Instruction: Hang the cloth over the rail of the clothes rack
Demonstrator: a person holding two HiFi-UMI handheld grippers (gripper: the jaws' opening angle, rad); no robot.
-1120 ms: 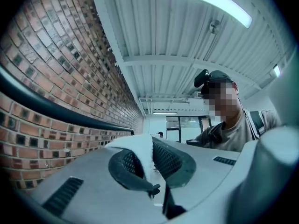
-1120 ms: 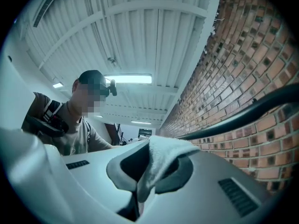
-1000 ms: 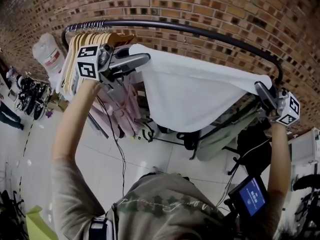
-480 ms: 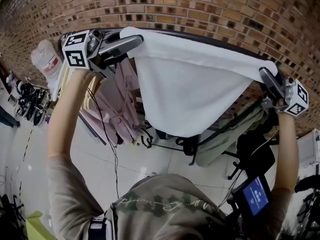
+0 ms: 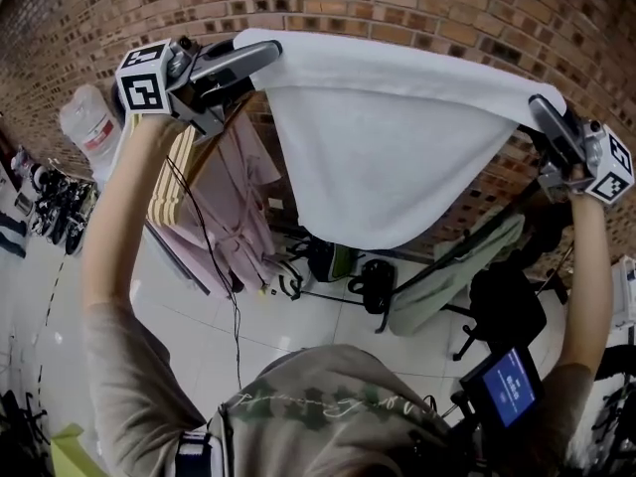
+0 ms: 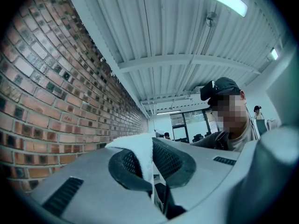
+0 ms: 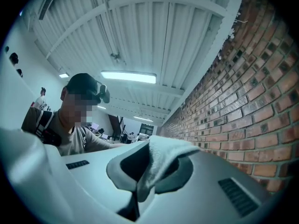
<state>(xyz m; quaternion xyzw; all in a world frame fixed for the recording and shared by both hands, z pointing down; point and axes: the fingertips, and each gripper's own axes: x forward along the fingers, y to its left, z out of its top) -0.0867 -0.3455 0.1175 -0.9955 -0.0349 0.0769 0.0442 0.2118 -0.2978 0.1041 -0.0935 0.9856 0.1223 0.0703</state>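
A white cloth [image 5: 388, 147] hangs spread between my two raised grippers in front of the brick wall. My left gripper [image 5: 266, 54] at the upper left is shut on its left corner, and my right gripper [image 5: 544, 113] at the upper right is shut on its right corner. The cloth's top edge is taut and its middle sags to a point. The rack's rail is hidden behind the cloth. A white fold of the cloth [image 6: 140, 149] is pinched in the left gripper [image 6: 152, 168]. The other corner of the cloth [image 7: 164, 154] sticks out of the right gripper [image 7: 144, 174].
Wooden hangers [image 5: 169, 172] and pink garments [image 5: 237, 197] hang at the rack's left end. A green garment [image 5: 467, 264] and a black chair [image 5: 509, 308] are below right. A small screen [image 5: 512, 386] sits by my right arm. A white bag [image 5: 89, 122] stands at the left.
Both grippers have risen with the cloth stretched between them. Its top edge, earlier below the black rail, now covers the rail in the head view.
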